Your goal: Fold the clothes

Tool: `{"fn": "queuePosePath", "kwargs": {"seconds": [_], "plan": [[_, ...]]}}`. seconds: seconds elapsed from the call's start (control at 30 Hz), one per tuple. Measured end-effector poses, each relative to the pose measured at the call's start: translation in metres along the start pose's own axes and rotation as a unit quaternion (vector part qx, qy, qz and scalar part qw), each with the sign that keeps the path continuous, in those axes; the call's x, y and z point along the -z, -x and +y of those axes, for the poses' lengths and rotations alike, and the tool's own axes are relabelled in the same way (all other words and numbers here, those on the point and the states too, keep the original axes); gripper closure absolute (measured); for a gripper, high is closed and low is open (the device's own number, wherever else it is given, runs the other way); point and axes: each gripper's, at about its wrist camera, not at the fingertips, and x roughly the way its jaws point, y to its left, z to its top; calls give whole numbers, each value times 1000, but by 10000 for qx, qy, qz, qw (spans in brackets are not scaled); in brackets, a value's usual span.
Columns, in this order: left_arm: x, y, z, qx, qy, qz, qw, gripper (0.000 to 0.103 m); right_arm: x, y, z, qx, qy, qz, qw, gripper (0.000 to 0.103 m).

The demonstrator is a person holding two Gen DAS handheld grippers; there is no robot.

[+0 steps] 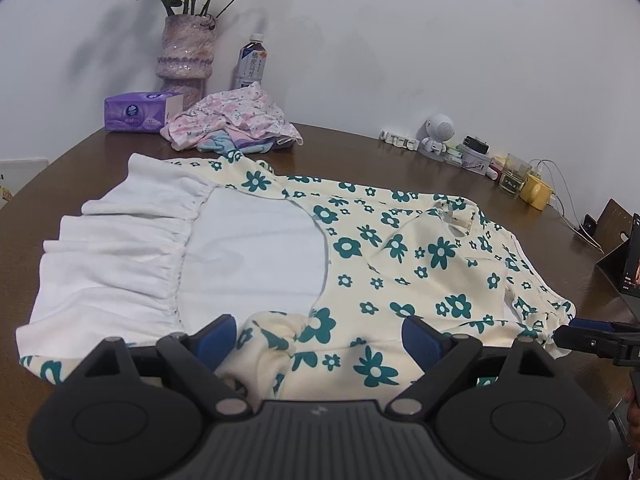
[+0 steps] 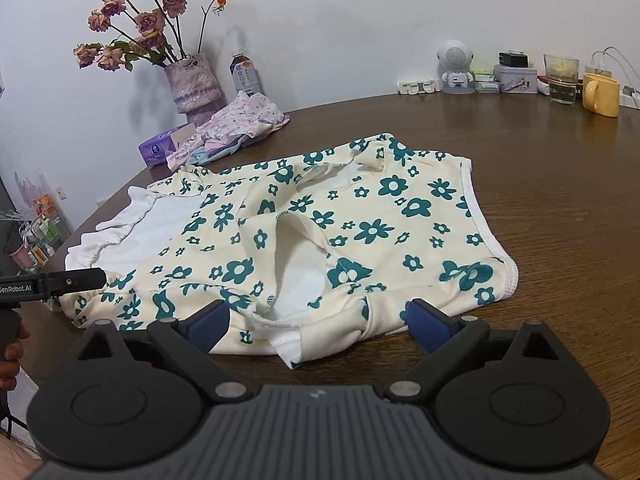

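A cream dress (image 1: 400,248) with teal flowers and a white ruffled skirt lies flat on the brown table (image 1: 360,152). My left gripper (image 1: 318,334) stands open over its near edge. A bunched sleeve lies between the blue pads, which do not press on it. In the right wrist view the same dress (image 2: 360,220) lies with its bodice end nearest. My right gripper (image 2: 318,320) is open around a folded cream and white flap at the near edge. Each gripper shows at the edge of the other's view: the right gripper (image 1: 592,334) and the left gripper (image 2: 60,280).
A crumpled pile of pink clothes (image 1: 236,120), a purple tissue pack (image 1: 138,114), a vase of roses (image 1: 186,56) and a bottle (image 1: 250,62) stand at the back left. A white figure (image 2: 454,66), a tin, a glass and a yellow mug (image 2: 600,94) line the back right.
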Motion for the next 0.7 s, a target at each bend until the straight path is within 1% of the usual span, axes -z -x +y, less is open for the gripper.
{"fn": "queuePosePath", "kwargs": {"seconds": [0.7], "plan": [[2, -4, -2, -105, 41, 92, 9999, 13, 4, 2, -2, 54, -22, -52, 10000, 4]]}}
